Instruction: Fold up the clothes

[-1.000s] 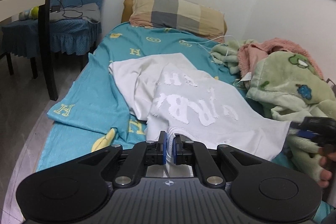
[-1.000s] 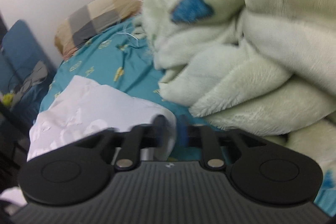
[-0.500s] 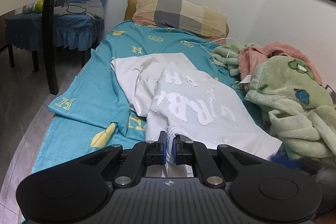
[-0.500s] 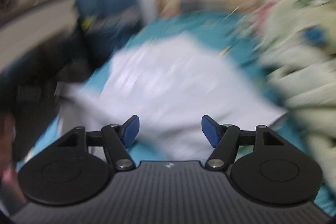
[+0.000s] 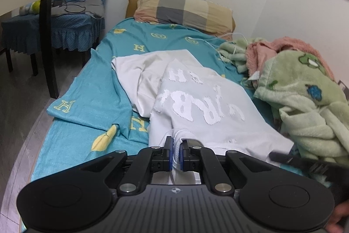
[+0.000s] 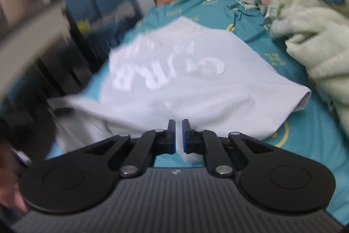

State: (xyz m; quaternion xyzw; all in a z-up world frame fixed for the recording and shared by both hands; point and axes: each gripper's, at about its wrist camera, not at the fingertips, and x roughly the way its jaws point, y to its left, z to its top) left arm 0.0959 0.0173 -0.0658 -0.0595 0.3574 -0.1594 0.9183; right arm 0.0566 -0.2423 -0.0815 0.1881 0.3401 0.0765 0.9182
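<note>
The left gripper (image 5: 176,153) was clamped shut on a bunched, ribbed white edge of the white T-shirt (image 5: 196,102), the cloth pinched between its blue pads and trailing down between the black arms. The right gripper (image 6: 178,137) had its jaws nearly together on a thin fold of the same shirt's near edge, white fabric filling the narrow gap between the blue pads; in the left wrist view that gripper showed only as a dark blurred shape at the lower right, with part of a hand (image 5: 340,217) beneath it. The T-shirt lay spread across the middle of the bed, soft and rumpled, with raised, fuzzy white lettering on its upper face and one sleeve folded out toward the bed's left side. Under it lay a teal bedsheet (image 5: 91,99) printed with yellow letters and fruit shapes, creased and hanging over the bed's edge. Just beside the shirt on the right sat a heap of plush pale-green blanket (image 5: 305,106) with cartoon patches, a fleecy pink one (image 5: 281,47) behind it. At the head rested a checked tan and grey pillow (image 5: 185,8). Blue skirted chairs (image 5: 72,21) stood well apart at the left.
</note>
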